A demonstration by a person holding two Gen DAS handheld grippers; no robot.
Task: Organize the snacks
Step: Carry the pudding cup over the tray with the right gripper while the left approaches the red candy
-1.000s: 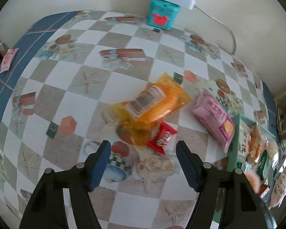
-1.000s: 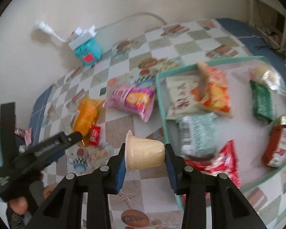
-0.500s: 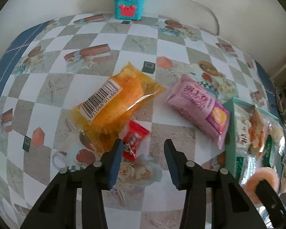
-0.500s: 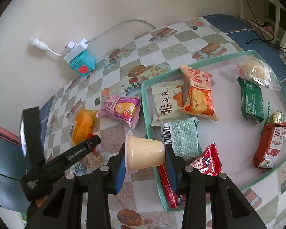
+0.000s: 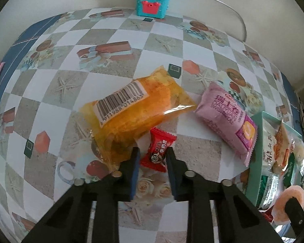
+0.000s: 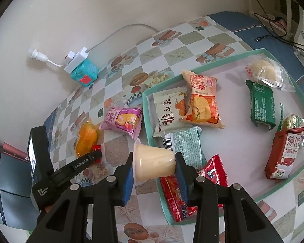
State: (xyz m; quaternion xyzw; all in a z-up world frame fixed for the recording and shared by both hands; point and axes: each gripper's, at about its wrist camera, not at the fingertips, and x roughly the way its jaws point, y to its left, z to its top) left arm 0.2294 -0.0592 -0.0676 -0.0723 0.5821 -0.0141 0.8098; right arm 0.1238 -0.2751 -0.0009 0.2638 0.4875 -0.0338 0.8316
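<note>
Most snacks already lie in the teal tray (image 6: 281, 81). The right gripper (image 6: 154, 165) pinches a pudding cup (image 6: 155, 163) near the tray's edge. The left gripper (image 5: 153, 158) has just closed on the red candy packet (image 5: 159, 151). The orange pack (image 5: 135, 105) and the pink roll pack (image 5: 229, 119) remain on the tablecloth (image 5: 71, 46).

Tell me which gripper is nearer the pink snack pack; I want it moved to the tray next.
Left. The left gripper is shut on the small red candy packet beside the pink snack pack. The right gripper holds a jelly cup by the tray edge.
</note>
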